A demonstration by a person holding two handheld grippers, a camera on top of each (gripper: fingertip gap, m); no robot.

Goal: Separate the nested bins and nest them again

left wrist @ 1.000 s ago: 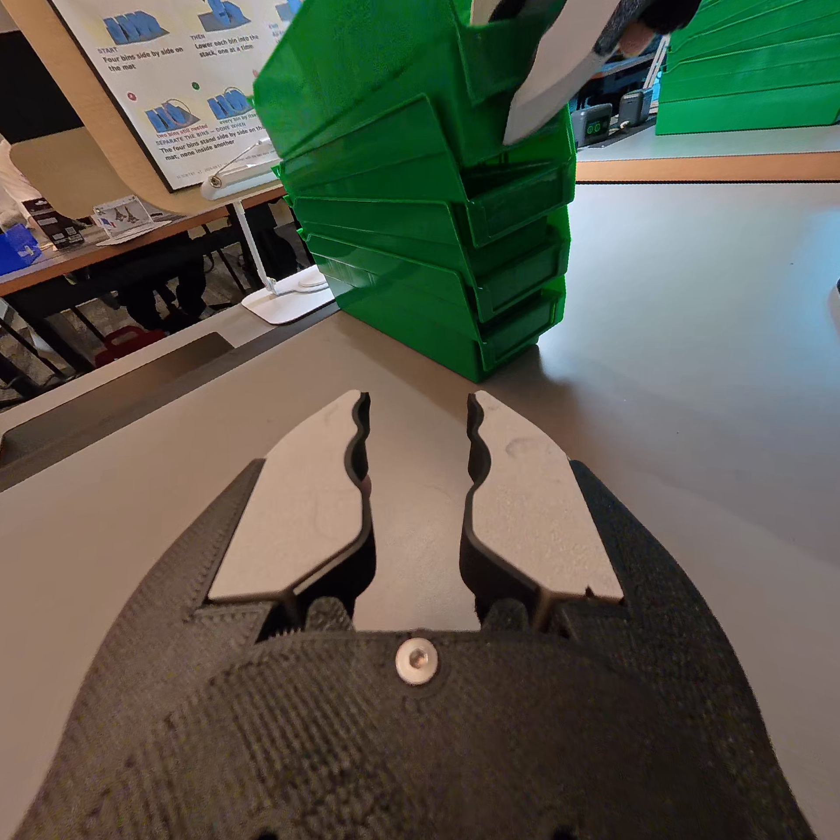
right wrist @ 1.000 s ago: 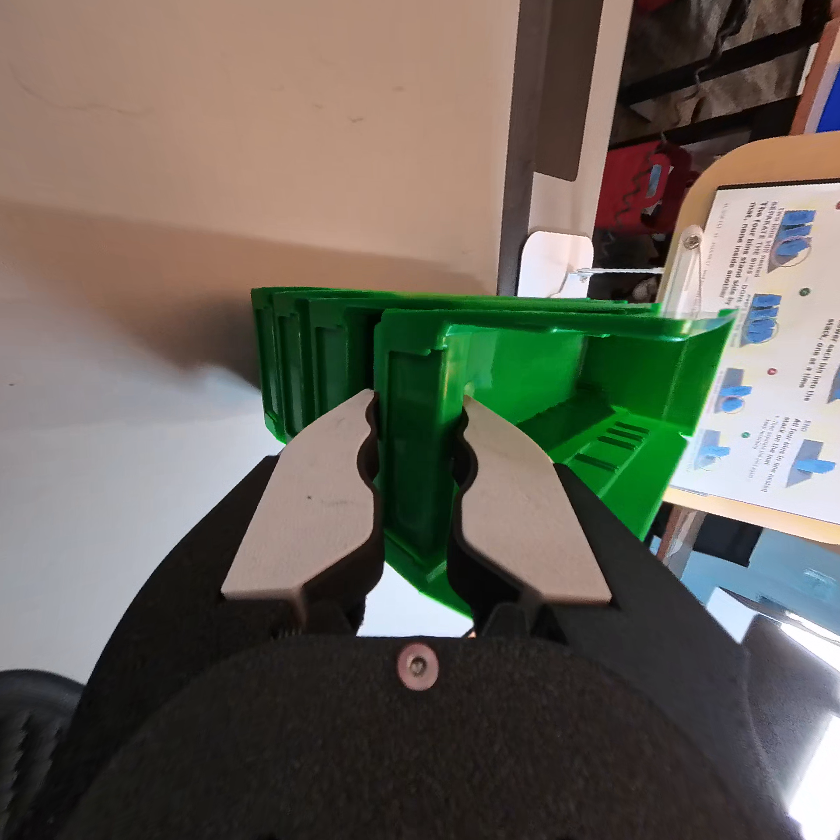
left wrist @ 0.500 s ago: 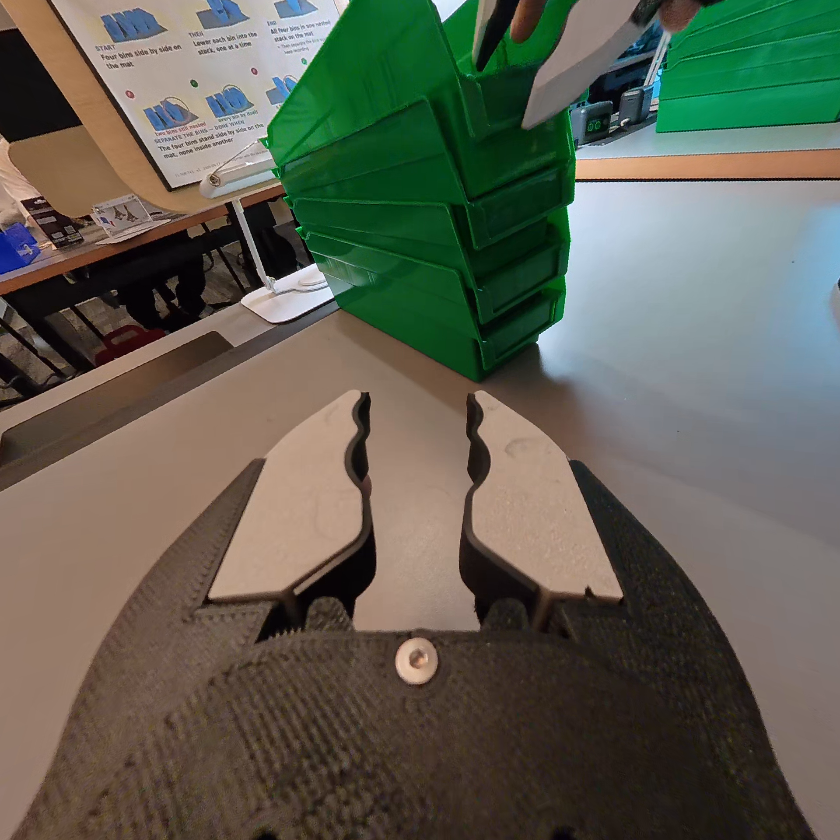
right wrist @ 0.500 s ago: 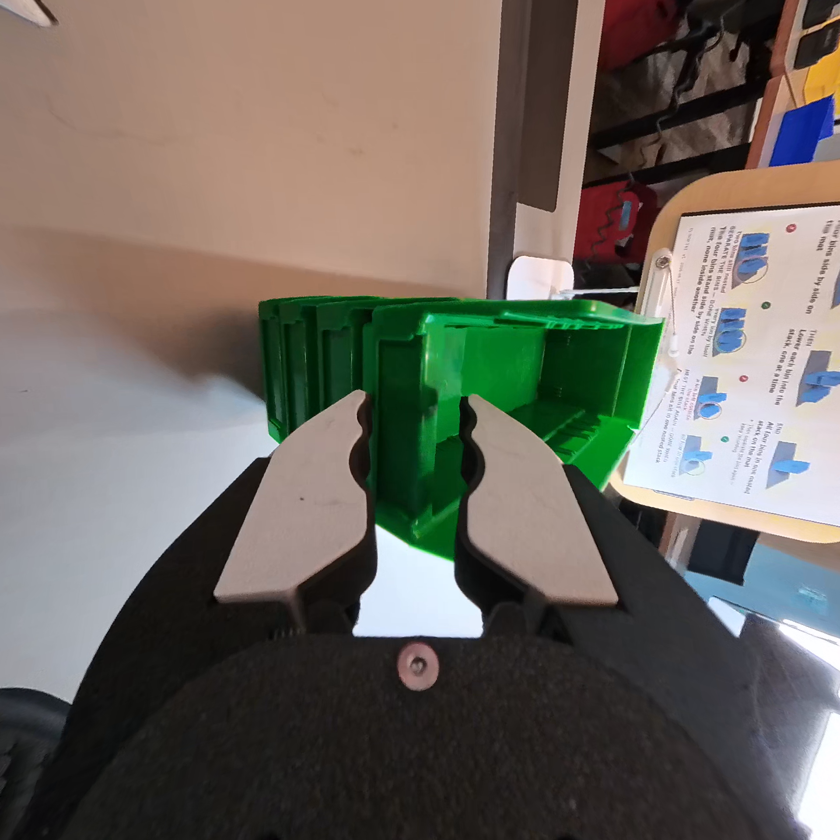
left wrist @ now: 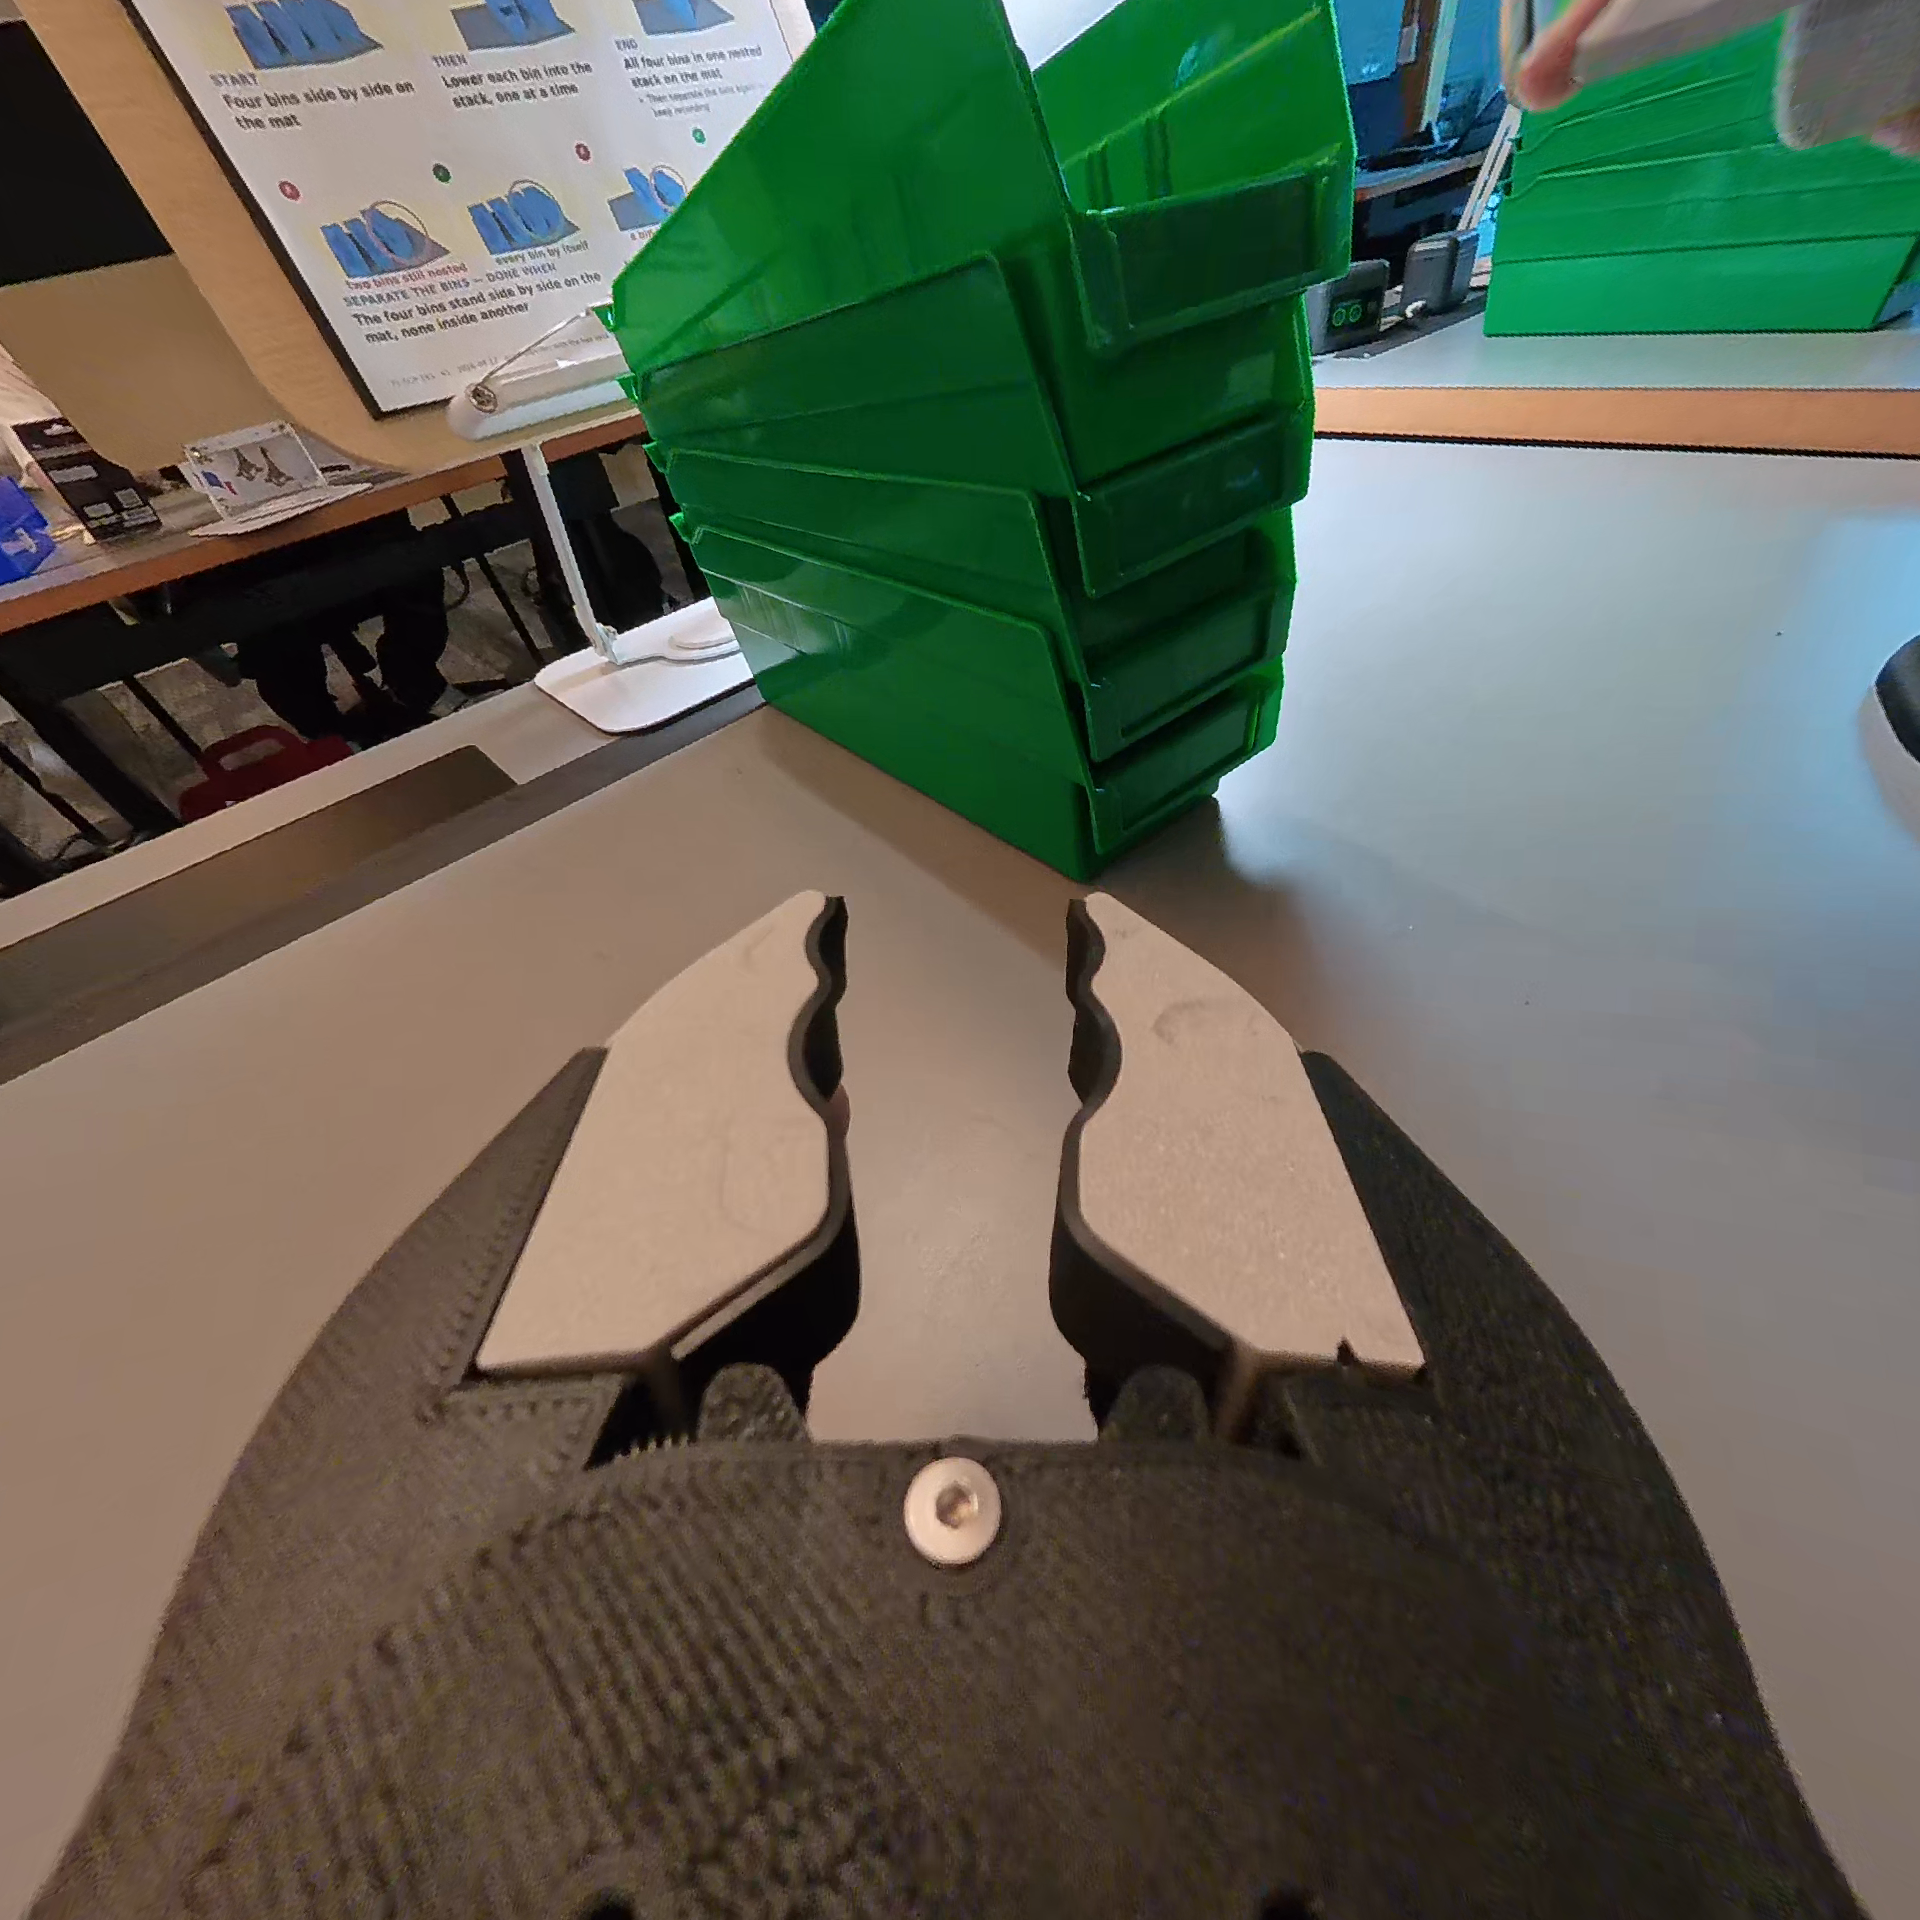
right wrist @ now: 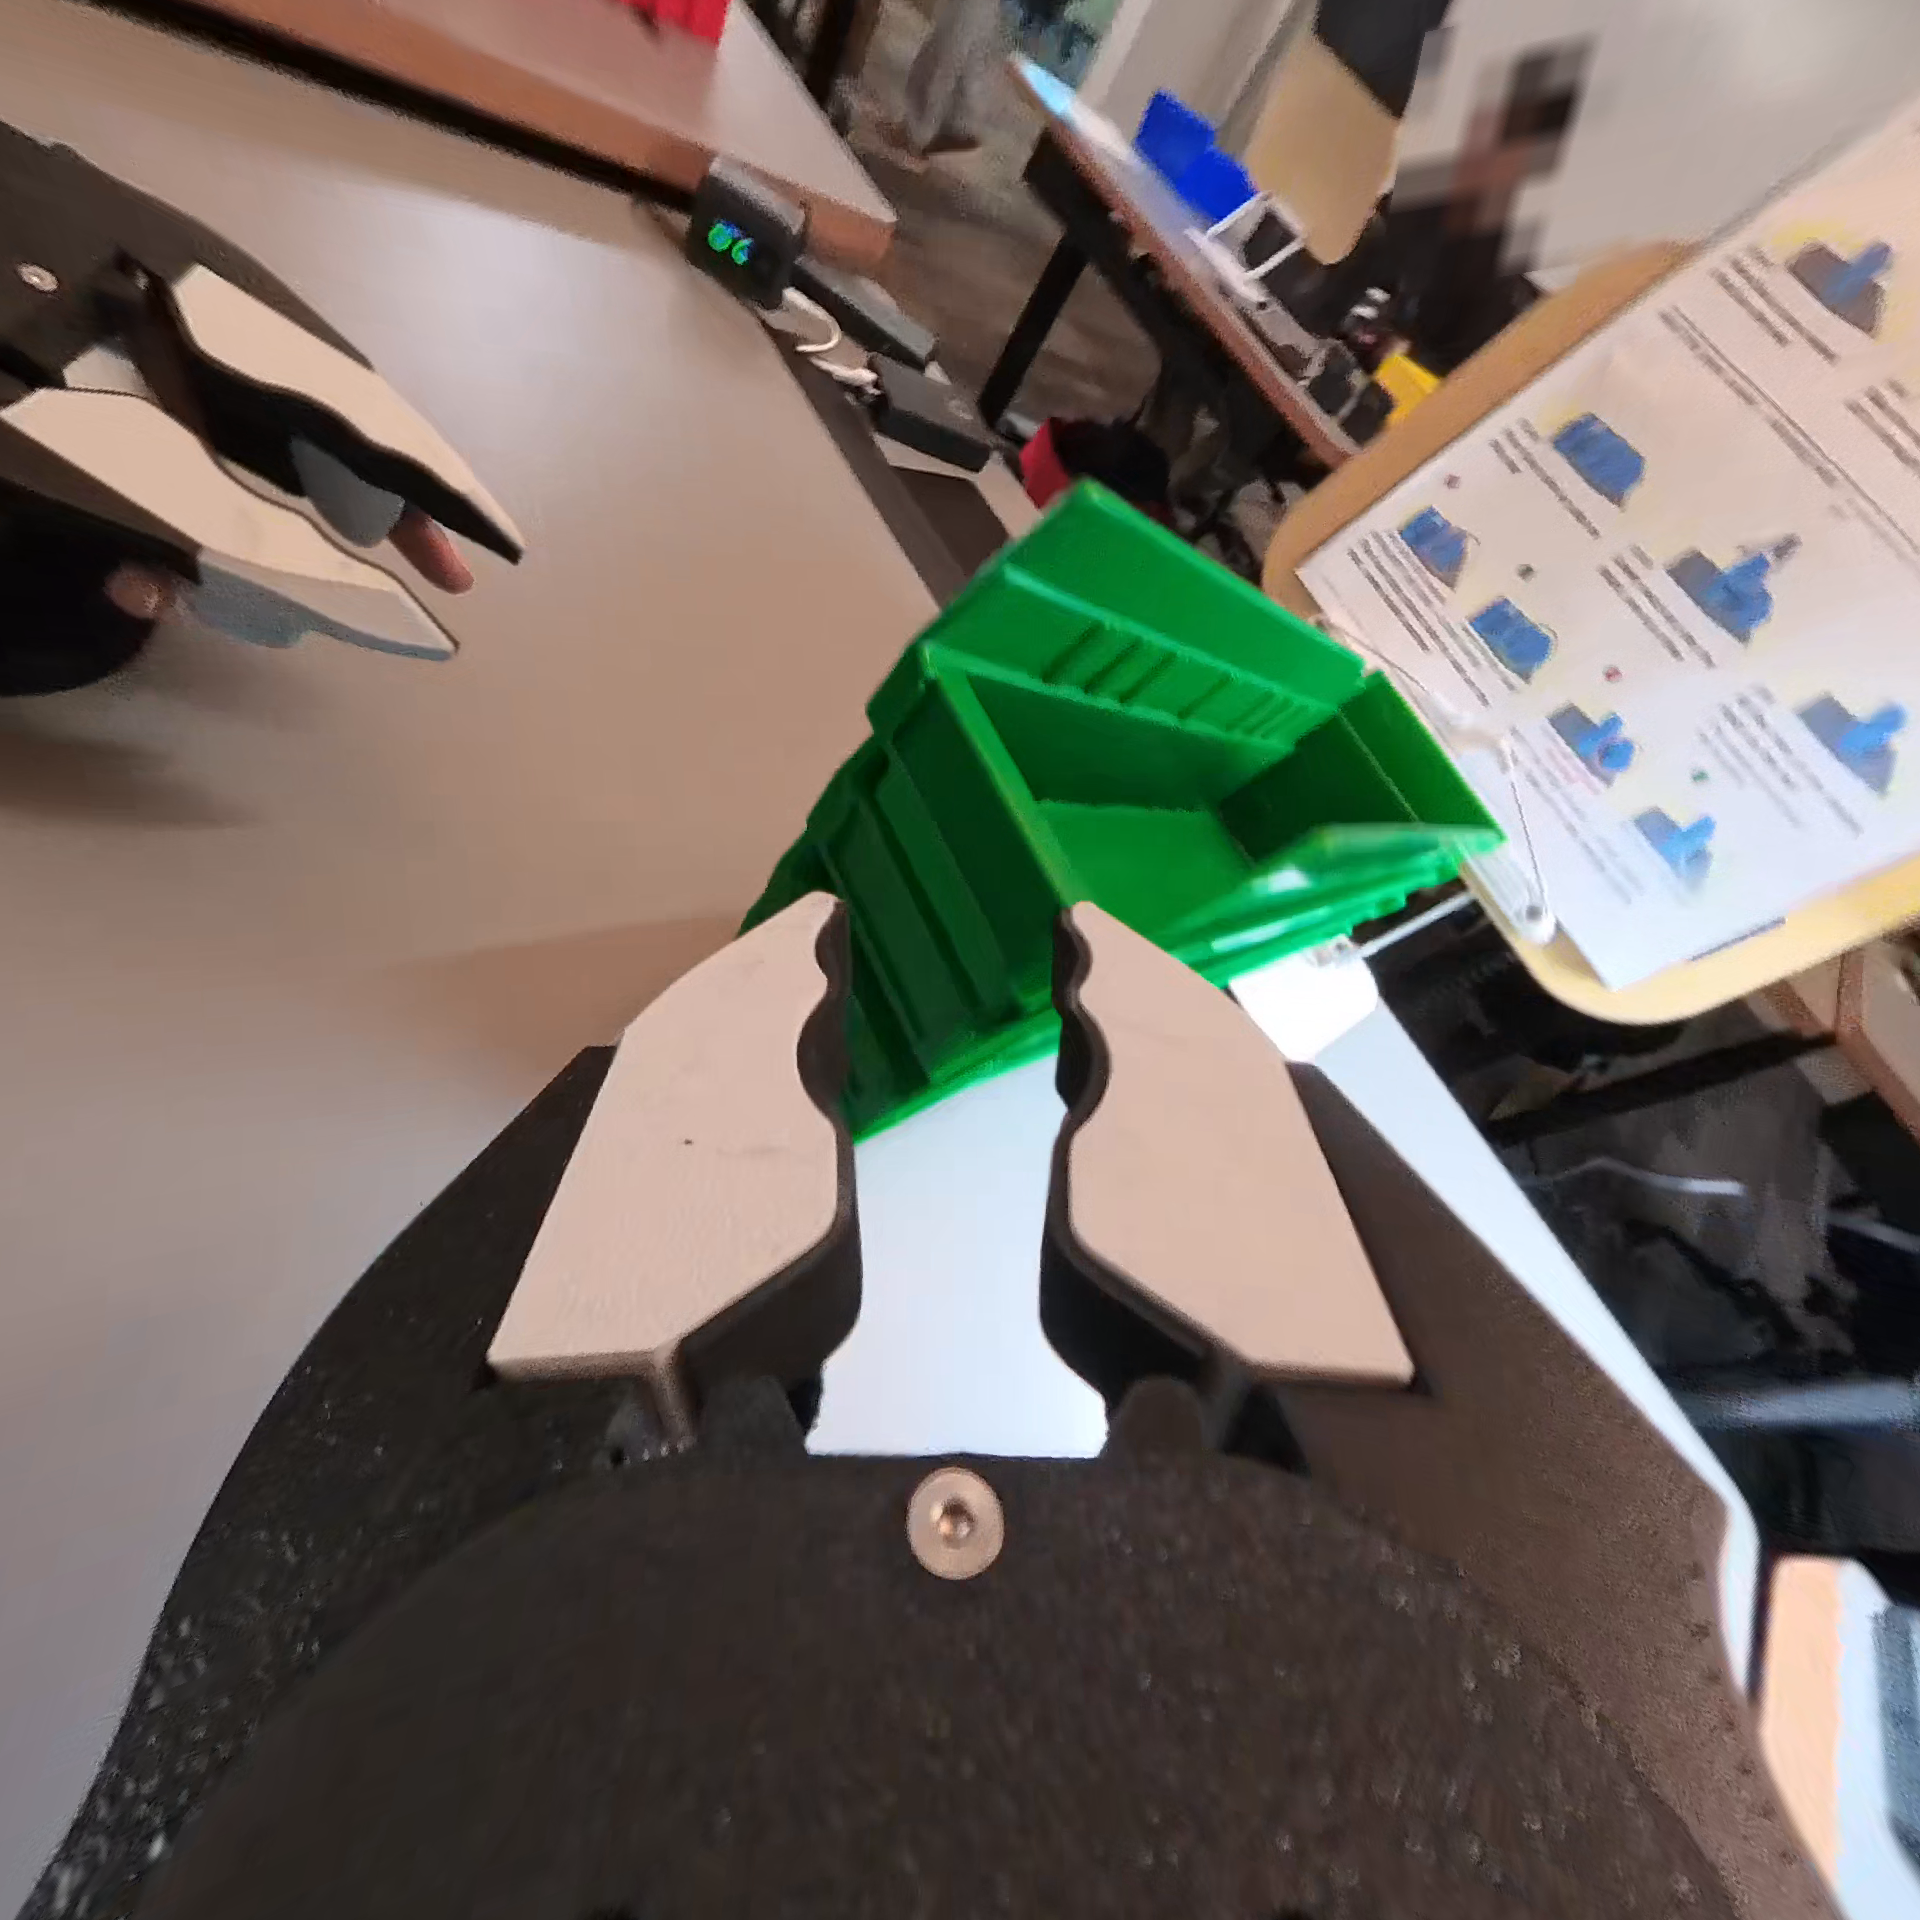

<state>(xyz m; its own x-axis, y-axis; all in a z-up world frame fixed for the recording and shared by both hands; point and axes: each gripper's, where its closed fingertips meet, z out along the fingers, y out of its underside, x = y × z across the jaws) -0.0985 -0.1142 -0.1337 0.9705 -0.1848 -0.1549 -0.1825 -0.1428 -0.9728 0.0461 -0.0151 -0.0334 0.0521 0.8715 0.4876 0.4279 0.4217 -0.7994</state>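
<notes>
Grey tabletop (left wrist: 1558,831) carries the stack of green bins (left wrist: 987,499), four nested, top bin (left wrist: 935,197) tilted up and empty. Behind the stack: instruction poster (left wrist: 447,156) on a white stand. Bare surface lies right of the stack. My left gripper (left wrist: 954,914) rests before the stack, fingers apart, empty. My right gripper (right wrist: 948,914) hangs clear of the stack, fingers apart, empty.
</notes>
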